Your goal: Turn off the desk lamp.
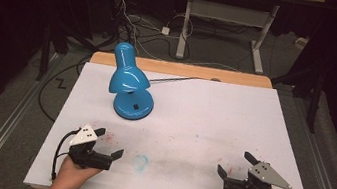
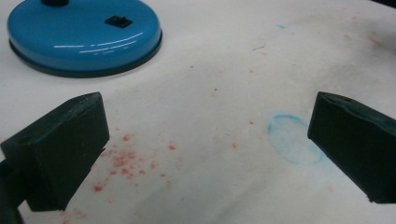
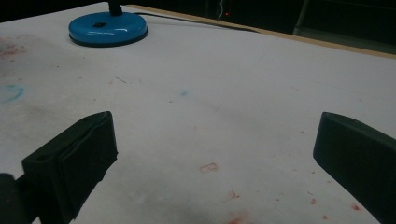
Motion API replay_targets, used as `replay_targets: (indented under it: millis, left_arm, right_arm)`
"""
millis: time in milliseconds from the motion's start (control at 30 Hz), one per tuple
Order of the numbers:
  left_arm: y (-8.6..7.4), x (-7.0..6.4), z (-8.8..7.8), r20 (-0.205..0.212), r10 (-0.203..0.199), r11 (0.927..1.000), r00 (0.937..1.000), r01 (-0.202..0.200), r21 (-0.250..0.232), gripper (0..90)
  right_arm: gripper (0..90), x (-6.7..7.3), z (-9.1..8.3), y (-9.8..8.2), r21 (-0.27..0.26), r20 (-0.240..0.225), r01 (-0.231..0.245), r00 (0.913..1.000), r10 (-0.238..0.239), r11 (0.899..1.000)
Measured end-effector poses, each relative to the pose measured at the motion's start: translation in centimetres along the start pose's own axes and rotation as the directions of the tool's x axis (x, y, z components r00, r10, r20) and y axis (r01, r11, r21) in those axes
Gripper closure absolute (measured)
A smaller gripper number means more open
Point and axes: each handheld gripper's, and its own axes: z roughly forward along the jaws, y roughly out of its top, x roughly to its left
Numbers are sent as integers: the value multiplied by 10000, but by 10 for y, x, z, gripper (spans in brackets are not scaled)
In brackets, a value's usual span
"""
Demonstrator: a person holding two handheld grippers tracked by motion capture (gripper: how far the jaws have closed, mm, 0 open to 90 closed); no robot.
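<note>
— Lamp position, please: where does it stand?

— The blue desk lamp [image 1: 130, 81] stands on the far left part of the white surface [image 1: 214, 111]. Its round base [image 2: 84, 35] rests flat on the surface, with a small black switch [image 2: 118, 21] on top, and its shade leans toward the far left. A dark cord [image 1: 174, 79] runs from it to the far edge.

— And the two grippers?

— Both are near the front edge, well apart from each other. The left gripper [image 1: 107, 142] is held by the left hand [image 1: 71, 173], in front of the lamp. Its jaws are spread wide with nothing between them. The right gripper [image 1: 233, 164] is on the right side, and its jaws are also wide apart and hold nothing.

— Anything on the surface itself?

— Red specks [image 2: 123, 161] lie near the left gripper, and a faint blue ring [image 2: 294, 140] beside them. More red marks [image 3: 210, 167] lie in front of the right gripper
</note>
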Motion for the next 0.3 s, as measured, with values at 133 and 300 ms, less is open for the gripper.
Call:
replay_targets:
  millis: [133,300]
  left_arm:
    - [1,3,0,-26,-258,9995,9997,257,-158,0]
    - [1,1,-3,-204,-123,9998,9997,120,-159,0]
  right_arm:
    - [3,-1,3,-1,70,-22,-84,10000,84,9999]
    - [3,0,4,-1,90,-53,-75,10000,75,9999]
